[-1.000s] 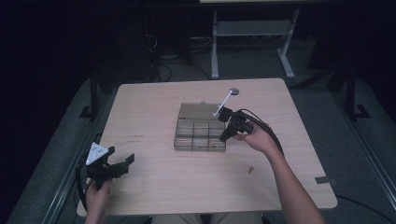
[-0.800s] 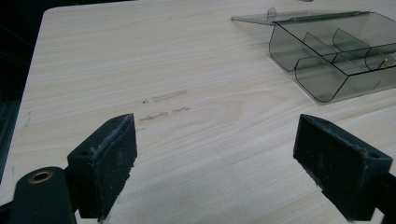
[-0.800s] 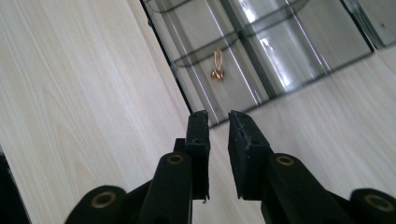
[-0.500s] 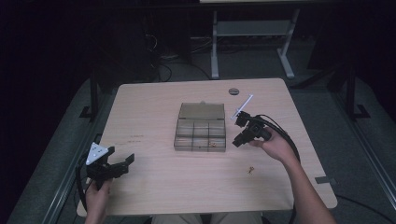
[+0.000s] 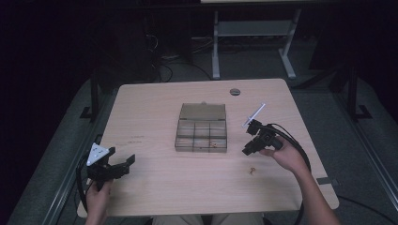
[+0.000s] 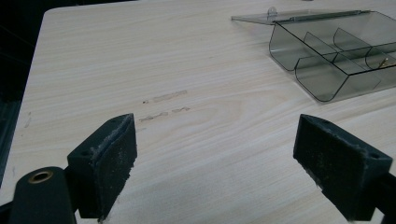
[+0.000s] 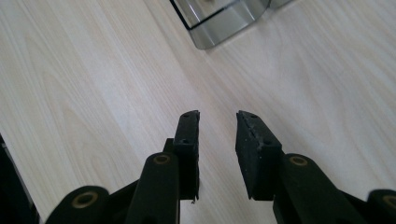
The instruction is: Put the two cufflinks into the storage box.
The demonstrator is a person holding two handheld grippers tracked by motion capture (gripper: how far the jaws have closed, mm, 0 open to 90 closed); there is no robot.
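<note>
Beside the box (image 5: 202,127), right gripper (image 5: 248,149) has dropped nearer the table (image 5: 155,103).

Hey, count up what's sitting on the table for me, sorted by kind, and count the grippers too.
Clear plastic box, lid open: 1
Small brass-coloured piece loose on the table: 1
Round grey disc near the far edge: 1
Grippers: 2, left gripper and right gripper
Total: 5

My left gripper (image 6: 215,175) hangs low over the wooden table (image 6: 140,60), its jaws spread wide with nothing between them. Ahead to the right I see a clear divided box (image 6: 336,51), lid lying open behind it.
</note>
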